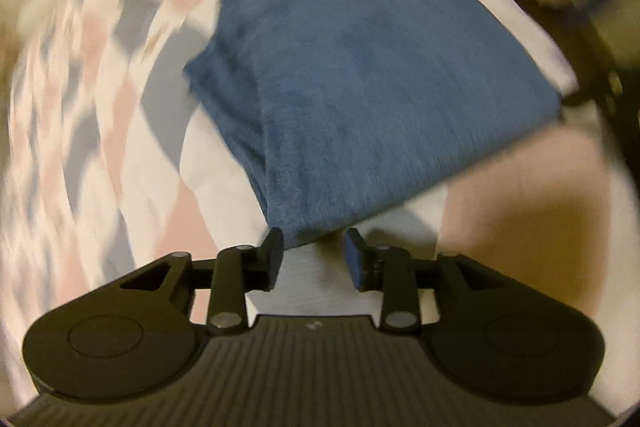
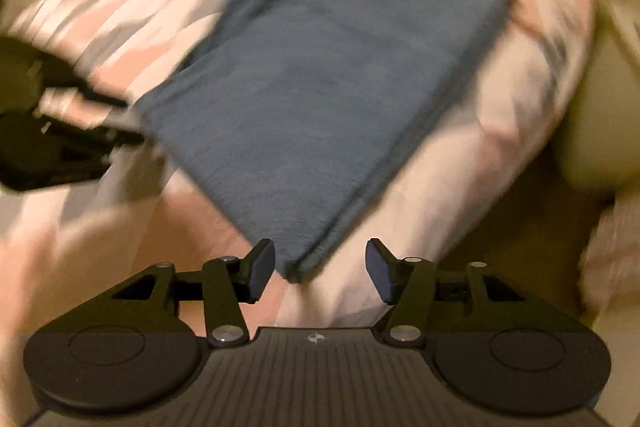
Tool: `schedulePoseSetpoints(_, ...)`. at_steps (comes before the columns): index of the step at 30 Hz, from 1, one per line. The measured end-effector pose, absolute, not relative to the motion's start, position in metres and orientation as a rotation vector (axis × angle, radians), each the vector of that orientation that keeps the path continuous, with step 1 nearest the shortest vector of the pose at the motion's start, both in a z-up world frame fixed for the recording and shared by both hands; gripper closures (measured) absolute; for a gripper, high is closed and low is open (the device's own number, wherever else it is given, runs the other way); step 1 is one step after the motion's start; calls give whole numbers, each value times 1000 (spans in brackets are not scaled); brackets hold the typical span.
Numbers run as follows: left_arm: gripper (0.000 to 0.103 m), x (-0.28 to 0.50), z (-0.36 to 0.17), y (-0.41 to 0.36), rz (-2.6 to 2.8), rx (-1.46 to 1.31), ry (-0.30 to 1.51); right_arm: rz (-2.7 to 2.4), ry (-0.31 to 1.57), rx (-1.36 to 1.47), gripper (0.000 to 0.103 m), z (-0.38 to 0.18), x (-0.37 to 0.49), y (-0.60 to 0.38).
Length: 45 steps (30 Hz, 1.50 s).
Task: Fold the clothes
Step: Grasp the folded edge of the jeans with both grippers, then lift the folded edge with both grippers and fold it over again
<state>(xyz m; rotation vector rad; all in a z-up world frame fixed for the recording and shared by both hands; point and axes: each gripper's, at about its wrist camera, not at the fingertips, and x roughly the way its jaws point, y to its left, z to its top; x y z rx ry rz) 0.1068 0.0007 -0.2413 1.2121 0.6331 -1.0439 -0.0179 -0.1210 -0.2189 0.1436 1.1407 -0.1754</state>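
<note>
Checking left wrist view first: my left gripper (image 1: pixel 314 259) has its tongs spread, nothing pinched. The near corner of the folded blue knit garment (image 1: pixel 352 67) sits just ahead of the gap, w/ no pad pressing it. Garment lies flat on the pink, grey and white patchwork bedcover (image 1: pixel 100 99). Frame is motion-blurred, so fine edges unreadable.

Right wrist view: my right gripper (image 2: pixel 320 273) is likewise spread wide and empty; the garment's layered corner (image 2: pixel 296 267) lies between the fingers but apart from both. Left gripper's black body shows at the left edge (image 2: pixel 60 147), beside the garment's far side.

Judgement: fold looks laid down, both corners let go. To do this step well I'd back both grippers off straight, w/o dragging a pad across the cloth, then check the edges line up before any further fold. Risk: a fingertip snagging the top layer and peeling it open.

Surface: soft bedding, slightly rumpled, approx. level. Room: dim warm light; pale cream wall or furniture (image 2: pixel 592 131) at right; rest too blurred to tell.
</note>
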Motion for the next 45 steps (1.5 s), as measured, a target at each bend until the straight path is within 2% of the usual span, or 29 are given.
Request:
schedulePoseSetpoints(4,53,84,-264,18,-1126,1454,317,-60,1126,-180,42,-230,-18,-78)
schedulePoseSetpoints(6,50,76,-279,26,-1158,1559,174,-27,1119,-324,41,-240,-20,-61)
schedulePoseSetpoints(11,49,71,-322,44,-1188,1740,-177,2,1066,-712,37,-275,-25,-30)
schedulePoseSetpoints(14,56,78,-340,44,-1172,1770,-281,10,1030,-898,37,-298,-27,-19)
schedulePoseSetpoints(15,69,81,-345,42,-1165,1776,-300,13,1020,-926,37,-303,-27,-19)
schedulePoseSetpoints(17,77,86,-349,38,-1174,1779,-288,20,999,-982,42,-313,-26,-18)
schedulePoseSetpoints(18,79,88,-346,36,-1187,1777,-269,23,989,-1010,55,-318,-26,-18)
schedulePoseSetpoints(19,81,89,-339,33,-1198,1766,-245,30,984,-1029,61,-322,-25,-18)
schedulePoseSetpoints(22,83,92,-311,26,-1227,1722,-168,76,1014,-912,73,-305,-19,-35)
schedulePoseSetpoints(24,84,94,-284,18,-1241,1670,-95,109,1025,-789,78,-281,-14,-52)
schedulePoseSetpoints(30,84,121,-189,-33,-1263,1405,154,222,1040,-345,82,-193,9,-132)
schedulePoseSetpoints(35,84,151,-137,-97,-1258,1239,221,252,1017,-81,85,-137,32,-219)
schedulePoseSetpoints(40,85,185,-123,-177,-1224,1173,286,259,992,41,86,-111,75,-316)
schedulePoseSetpoints(45,85,230,-134,-266,-1175,1137,412,317,1014,131,86,-122,131,-412)
